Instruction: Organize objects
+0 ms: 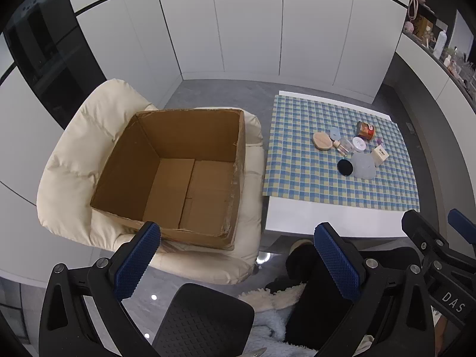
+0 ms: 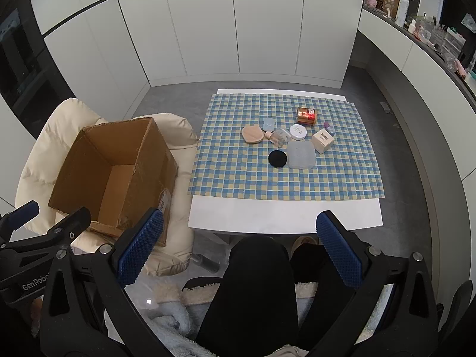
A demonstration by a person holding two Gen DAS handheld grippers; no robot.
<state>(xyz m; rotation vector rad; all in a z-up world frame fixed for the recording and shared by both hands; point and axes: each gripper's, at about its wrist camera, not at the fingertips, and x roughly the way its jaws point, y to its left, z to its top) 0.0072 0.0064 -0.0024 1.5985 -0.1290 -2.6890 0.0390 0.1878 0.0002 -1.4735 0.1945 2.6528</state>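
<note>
With both tongs (image 2: 239, 255) wide open and empty, take the stiff, likely light can (image 2: 306, 116) across its round sides; it may roll.

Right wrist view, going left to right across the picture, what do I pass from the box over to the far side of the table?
cardboard box → peach cat-shaped pad → black round disc → white round compact → beige carton

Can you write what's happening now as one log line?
left gripper: open, empty | right gripper: open, empty | cardboard box: empty | small items: on checked cloth
</note>
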